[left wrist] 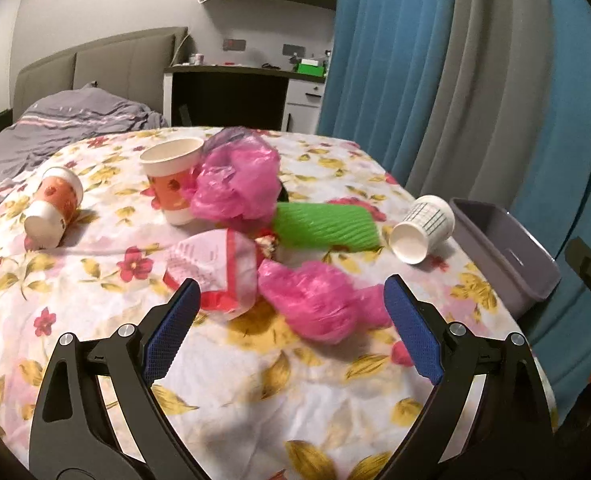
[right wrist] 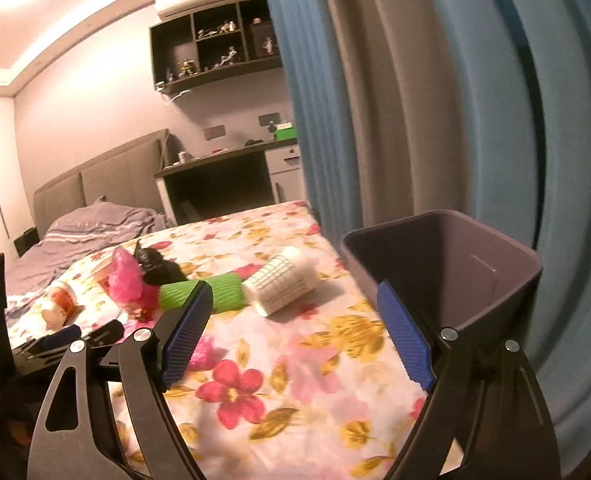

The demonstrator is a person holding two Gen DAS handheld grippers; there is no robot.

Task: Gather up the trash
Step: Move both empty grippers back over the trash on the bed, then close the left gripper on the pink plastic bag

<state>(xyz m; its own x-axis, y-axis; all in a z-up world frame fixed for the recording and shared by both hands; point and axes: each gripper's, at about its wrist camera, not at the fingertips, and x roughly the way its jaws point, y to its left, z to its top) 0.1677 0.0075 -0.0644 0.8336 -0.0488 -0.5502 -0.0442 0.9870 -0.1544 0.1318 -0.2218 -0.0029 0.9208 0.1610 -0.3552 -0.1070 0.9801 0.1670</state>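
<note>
Trash lies on a floral cloth. In the left wrist view my left gripper is open, its blue pads either side of a crumpled pink bag and a white-red wrapper. Behind lie a green ribbed sleeve, another pink bag, an upright orange cup, a tipped orange cup and a tipped white cup. A purple bin stands at the right edge. My right gripper is open and empty near the bin, short of the white cup and green sleeve.
Blue and grey curtains hang close on the right behind the bin. A bed with grey bedding lies to the left, a desk behind. The left gripper's body shows at the left of the right wrist view.
</note>
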